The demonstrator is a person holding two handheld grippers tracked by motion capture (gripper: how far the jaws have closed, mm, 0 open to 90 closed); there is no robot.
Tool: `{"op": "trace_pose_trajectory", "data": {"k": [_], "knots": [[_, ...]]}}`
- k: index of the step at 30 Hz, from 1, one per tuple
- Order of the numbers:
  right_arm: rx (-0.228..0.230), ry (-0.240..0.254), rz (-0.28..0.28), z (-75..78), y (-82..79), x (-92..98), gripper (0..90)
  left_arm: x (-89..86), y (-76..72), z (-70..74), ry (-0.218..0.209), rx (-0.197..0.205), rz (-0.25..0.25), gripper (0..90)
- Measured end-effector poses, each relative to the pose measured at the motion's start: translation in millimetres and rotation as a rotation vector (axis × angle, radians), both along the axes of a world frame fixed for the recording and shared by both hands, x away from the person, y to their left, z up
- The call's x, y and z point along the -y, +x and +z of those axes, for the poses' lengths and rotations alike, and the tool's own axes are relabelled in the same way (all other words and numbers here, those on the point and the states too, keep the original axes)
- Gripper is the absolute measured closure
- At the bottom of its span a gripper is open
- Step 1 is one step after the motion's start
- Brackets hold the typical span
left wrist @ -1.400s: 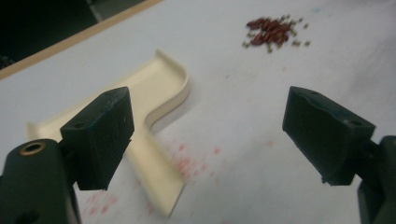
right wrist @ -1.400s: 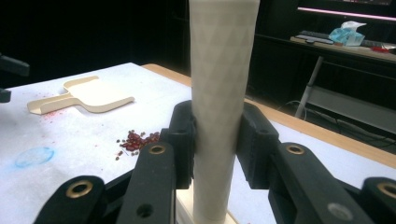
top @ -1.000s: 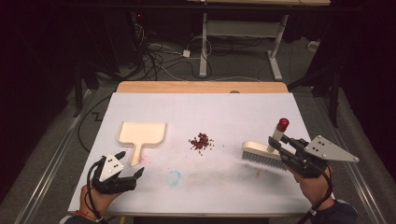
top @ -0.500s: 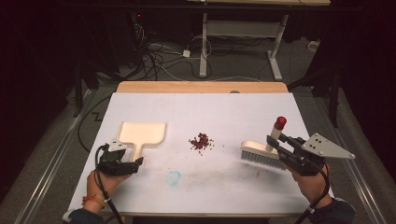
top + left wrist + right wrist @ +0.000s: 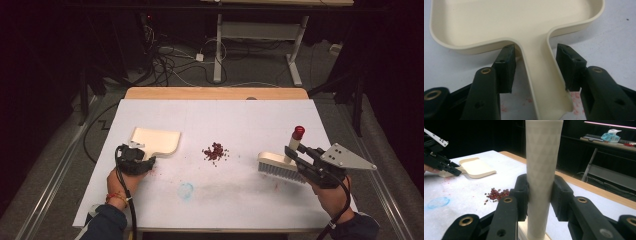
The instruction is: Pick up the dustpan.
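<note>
The left gripper [image 5: 146, 161] sits low at the near left of the table [image 5: 240, 115], its jaws on either side of the dustpan [image 5: 157, 141] handle. They have just been closing, and in the left gripper view a thin gap shows between each pad [image 5: 505, 67] and the handle, so they are not yet pinching it. The pan's tray points away from the person, its handle toward the left hand [image 5: 120, 182].

The right gripper [image 5: 295, 155] is pressed tight on the upright handle of the brush [image 5: 280, 167]; the right gripper view shows both pads squeezing the pale, patterned shaft. The brush stands bristles down at the near right, its handle ending in a red cap.

Between the two tools, nearer the pan, lies a small heap of red beans [image 5: 215, 151]. The white tabletop is smeared pink near the left gripper and carries a blue scribble [image 5: 185, 190] close to the near edge. A wooden board [image 5: 215, 93] edges the far side.

Beyond the table the room is dark: cables [image 5: 170, 65] trail across a grey floor, and a white desk frame [image 5: 260, 35] stands at the back. I can read no writing anywhere.
</note>
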State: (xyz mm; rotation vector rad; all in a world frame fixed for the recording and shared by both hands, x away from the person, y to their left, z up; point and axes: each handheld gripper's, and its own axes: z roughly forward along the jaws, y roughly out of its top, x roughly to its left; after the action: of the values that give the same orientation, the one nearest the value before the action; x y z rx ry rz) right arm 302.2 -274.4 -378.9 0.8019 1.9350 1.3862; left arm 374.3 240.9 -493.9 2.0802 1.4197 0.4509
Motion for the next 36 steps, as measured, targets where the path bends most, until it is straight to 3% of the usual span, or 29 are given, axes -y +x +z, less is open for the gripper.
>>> {"op": "trace_pose_trajectory", "data": {"k": [5, 11, 21, 36], "knots": [[-0.01, 0.011, -0.006, -2.9, 4.1, 2.8, 70.1, -0.7, 3.0, 0.6, 0.004, 0.004, -0.049, 63.2], [-0.023, 0.018, -0.011, -4.8, 7.8, 4.4, 70.1, -2.9, 2.6, 0.2, -0.012, 0.013, -0.062, 63.6], [-0.021, 0.016, -0.013, -5.6, 11.1, 2.5, 70.2, -5.2, -1.3, 7.5, 0.02, 0.024, -0.087, 63.8], [-0.018, 0.024, -0.004, -4.2, 15.0, 2.4, 70.3, -15.5, -20.7, 28.4, -0.012, 0.093, -0.124, 63.8]]}}
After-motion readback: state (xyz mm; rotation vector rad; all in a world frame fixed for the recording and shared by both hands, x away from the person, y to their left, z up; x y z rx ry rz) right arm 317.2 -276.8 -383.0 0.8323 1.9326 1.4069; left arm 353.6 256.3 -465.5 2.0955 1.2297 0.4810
